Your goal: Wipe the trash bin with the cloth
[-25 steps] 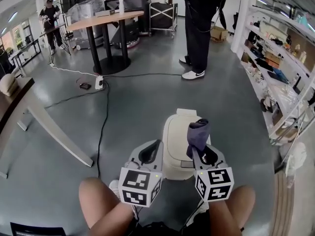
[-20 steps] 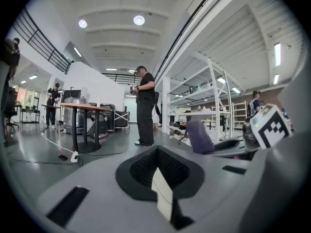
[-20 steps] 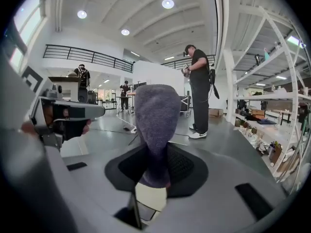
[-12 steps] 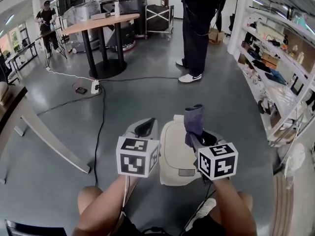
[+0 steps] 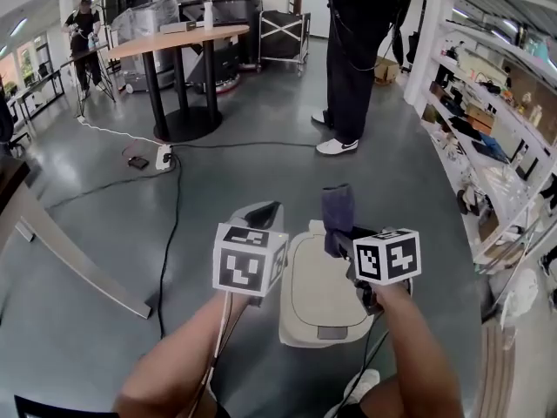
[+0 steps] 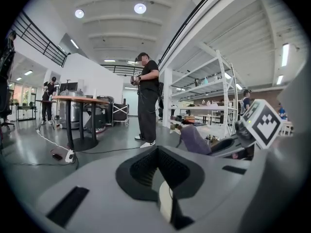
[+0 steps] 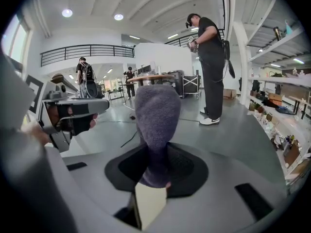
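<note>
The beige trash bin (image 5: 320,296) stands on the grey floor with its lid shut, just below and between my two grippers in the head view. My right gripper (image 5: 341,233) is shut on a purple cloth (image 5: 337,207), which sticks up out of the jaws above the bin's far end. In the right gripper view the cloth (image 7: 155,120) rises in a thick roll from my right gripper (image 7: 154,154). My left gripper (image 5: 262,217) hovers left of the bin, and in its own view the left gripper (image 6: 156,154) shows jaws shut on nothing. The bin is hidden in both gripper views.
A person in black with white shoes (image 5: 352,68) stands beyond the bin. A round wooden table (image 5: 178,37) is at the back left. Cables (image 5: 171,207) and a power strip (image 5: 163,156) lie on the floor at left. Stocked shelves (image 5: 496,120) line the right side.
Both grippers have risen and moved forward, away from the knees. The cloth stays in the right gripper. The bin now shows lower in the head view, under the grippers.
</note>
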A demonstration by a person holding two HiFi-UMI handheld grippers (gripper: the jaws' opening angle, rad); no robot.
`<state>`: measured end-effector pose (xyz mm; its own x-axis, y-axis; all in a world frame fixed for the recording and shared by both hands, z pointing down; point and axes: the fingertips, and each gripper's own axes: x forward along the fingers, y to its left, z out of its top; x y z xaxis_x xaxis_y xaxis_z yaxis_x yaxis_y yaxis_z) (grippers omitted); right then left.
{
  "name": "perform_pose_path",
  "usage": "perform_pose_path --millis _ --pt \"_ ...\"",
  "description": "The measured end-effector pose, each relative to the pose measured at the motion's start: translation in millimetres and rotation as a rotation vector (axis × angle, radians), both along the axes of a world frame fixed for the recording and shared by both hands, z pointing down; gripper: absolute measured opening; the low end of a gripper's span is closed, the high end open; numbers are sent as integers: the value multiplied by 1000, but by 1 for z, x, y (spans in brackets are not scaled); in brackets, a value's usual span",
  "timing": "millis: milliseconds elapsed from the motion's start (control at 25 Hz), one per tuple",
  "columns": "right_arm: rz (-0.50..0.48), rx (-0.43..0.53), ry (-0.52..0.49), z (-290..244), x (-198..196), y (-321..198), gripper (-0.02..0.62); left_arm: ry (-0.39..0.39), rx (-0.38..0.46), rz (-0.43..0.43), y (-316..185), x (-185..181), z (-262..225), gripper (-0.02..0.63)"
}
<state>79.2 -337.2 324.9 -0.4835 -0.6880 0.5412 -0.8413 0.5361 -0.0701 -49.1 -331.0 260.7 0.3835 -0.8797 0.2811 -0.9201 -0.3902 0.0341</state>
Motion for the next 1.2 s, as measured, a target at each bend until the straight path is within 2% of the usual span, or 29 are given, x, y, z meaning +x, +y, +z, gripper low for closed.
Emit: perform_pose_path --millis 120,440,640,1000,1200 --pt "-35 -56 13 15 -8 -15 98 4 -19 16 -9 2 9 -3" --pt "-133 -195 159 63 -10 -29 100 32 -34 3 -25 5 14 -3" --pt "-152 -206 217 77 -19 -36 102 35 -54 9 -27 8 21 -2" --pt "-128 -179 264 88 -14 -42 121 26 -62 41 -21 16 26 -3" --pt "-125 -191 234 92 -14 -47 119 14 -68 35 -21 10 29 -3"
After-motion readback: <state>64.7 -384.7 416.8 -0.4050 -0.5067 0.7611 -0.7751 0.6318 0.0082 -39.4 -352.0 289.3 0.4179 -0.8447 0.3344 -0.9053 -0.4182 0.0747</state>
